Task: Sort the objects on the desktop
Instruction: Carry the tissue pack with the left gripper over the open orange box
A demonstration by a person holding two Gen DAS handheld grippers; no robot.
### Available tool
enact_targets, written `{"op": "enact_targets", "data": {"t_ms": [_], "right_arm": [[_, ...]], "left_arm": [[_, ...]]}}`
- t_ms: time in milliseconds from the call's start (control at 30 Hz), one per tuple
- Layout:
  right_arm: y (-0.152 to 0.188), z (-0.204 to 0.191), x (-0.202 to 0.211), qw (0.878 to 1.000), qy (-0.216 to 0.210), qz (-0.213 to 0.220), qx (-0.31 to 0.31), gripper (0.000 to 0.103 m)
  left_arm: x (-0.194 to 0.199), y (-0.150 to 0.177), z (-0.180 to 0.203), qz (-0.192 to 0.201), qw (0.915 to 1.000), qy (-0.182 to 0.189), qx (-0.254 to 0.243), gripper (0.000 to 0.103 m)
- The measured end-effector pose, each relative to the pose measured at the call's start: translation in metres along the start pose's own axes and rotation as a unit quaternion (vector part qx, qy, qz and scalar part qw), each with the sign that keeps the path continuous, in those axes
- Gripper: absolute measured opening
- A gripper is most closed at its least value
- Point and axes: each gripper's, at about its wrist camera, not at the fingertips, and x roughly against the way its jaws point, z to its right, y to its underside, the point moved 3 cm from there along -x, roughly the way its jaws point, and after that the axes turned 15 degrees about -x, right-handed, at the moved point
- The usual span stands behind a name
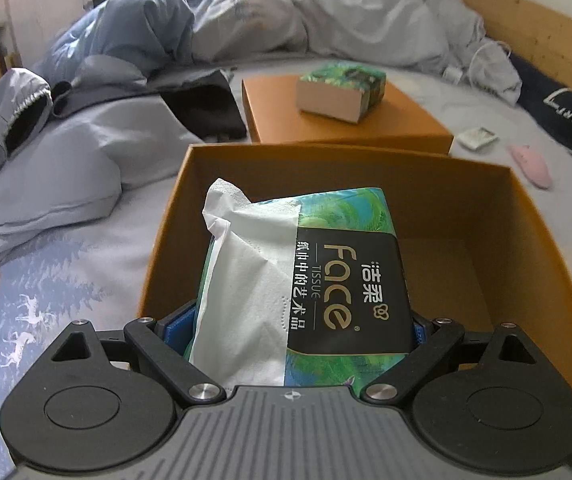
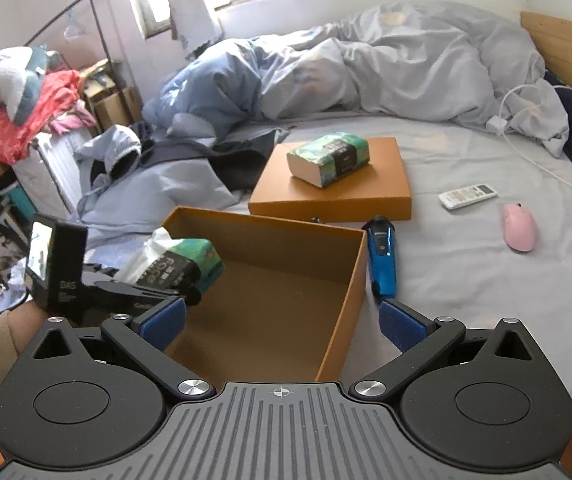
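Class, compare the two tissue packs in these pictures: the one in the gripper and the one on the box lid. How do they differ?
The held tissue pack is clamped in the left gripper over the open box; the other tissue pack lies free on the box lid. The held one is opened, with white tissue sticking out; the other looks sealed and tidy. Both share the green wrapper with a black label band.
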Motion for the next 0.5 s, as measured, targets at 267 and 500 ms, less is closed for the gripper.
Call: {"op": "enact_targets", "data": {"t_ms": [267,500], "right_arm": [[0.000,0.002,-0.002,1.000,0.000,-0.004,-0.001,0.103],[0.000,0.004,-0.001,1.000,0.004,-0.004,-0.002,0.103]], "left_arm": [[-0.021,-0.005,0.001,-0.045,0.9990,0.001,0.010,0.094],[-0.036,-0.010,0.005,-0.076,0.9970,-0.004,-0.013,0.094]]}}
